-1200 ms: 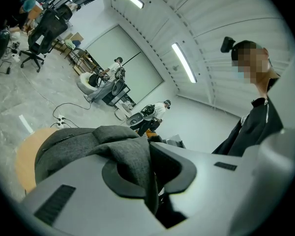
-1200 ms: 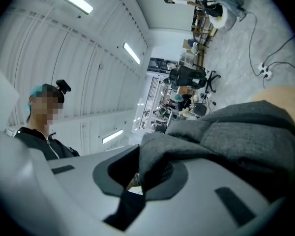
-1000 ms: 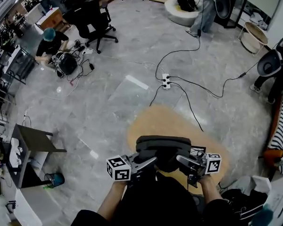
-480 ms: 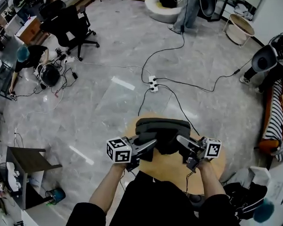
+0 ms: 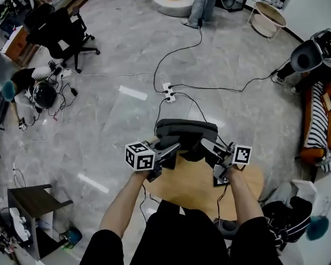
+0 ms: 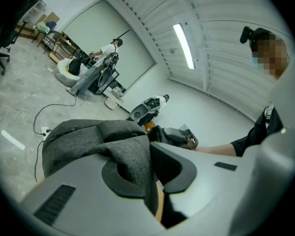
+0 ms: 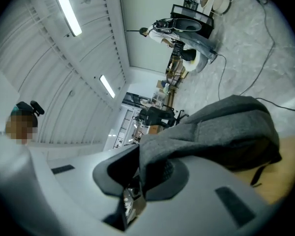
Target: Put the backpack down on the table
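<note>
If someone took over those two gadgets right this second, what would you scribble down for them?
Left hand-held gripper: shut on a fold of the grey backpack.
Right hand-held gripper: shut on its other side.
Backpack: held up between them over the round wooden table, at its far part.
Done: backpack gripped, over the table.
Left: lower it onto the table, open both.

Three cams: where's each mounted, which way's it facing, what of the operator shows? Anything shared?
Head view: on the head, steeply down at backpack and table; forearms, left claw, right claw show.
Left gripper view: on left claw, along its jaws, shut on backpack fabric; right forearm shows.
Right gripper view: on right claw, same grip mirrored.
Shared: backpack in all three.
</note>
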